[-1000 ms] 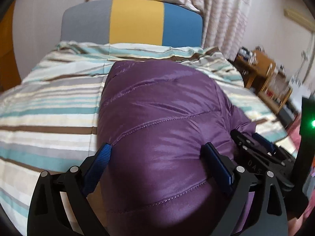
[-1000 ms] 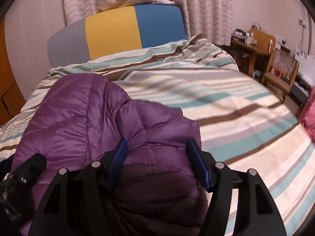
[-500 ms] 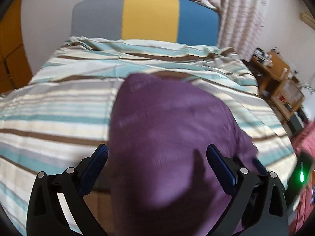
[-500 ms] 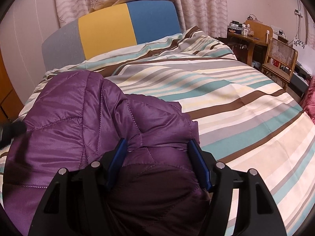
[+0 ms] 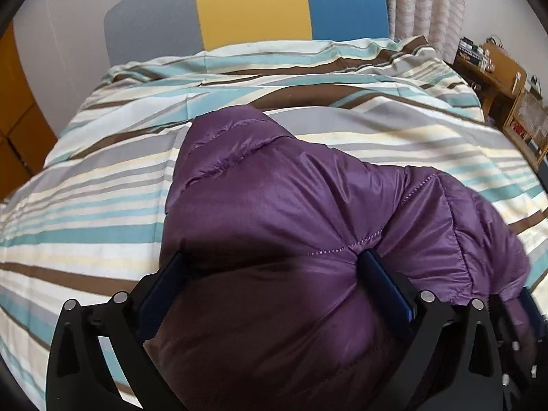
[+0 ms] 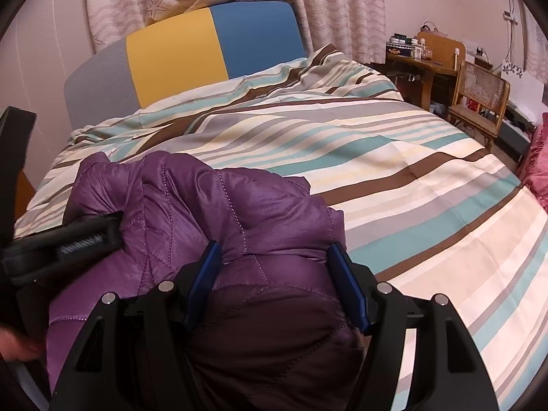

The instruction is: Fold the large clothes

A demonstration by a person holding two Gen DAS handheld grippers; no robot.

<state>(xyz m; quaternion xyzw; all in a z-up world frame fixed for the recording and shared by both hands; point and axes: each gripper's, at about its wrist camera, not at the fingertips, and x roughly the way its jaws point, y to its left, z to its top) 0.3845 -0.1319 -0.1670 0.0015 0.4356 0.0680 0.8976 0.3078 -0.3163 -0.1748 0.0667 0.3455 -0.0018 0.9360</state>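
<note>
Jacket (image 5: 291, 205): purple, quilted, bunched on striped bed (image 6: 411, 178) | left gripper (image 5: 274, 274): clamped on thick jacket fold | right gripper (image 6: 274, 267): clamped on jacket fold

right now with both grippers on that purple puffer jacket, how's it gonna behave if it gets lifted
The purple puffer jacket will probably sag and drape: it already slumps in soft folds on the striped duvet. Its puffy quilting suggests light for its bulk. The shiny shell looks slippery, so it may slide out of the left gripper or right gripper.
</note>
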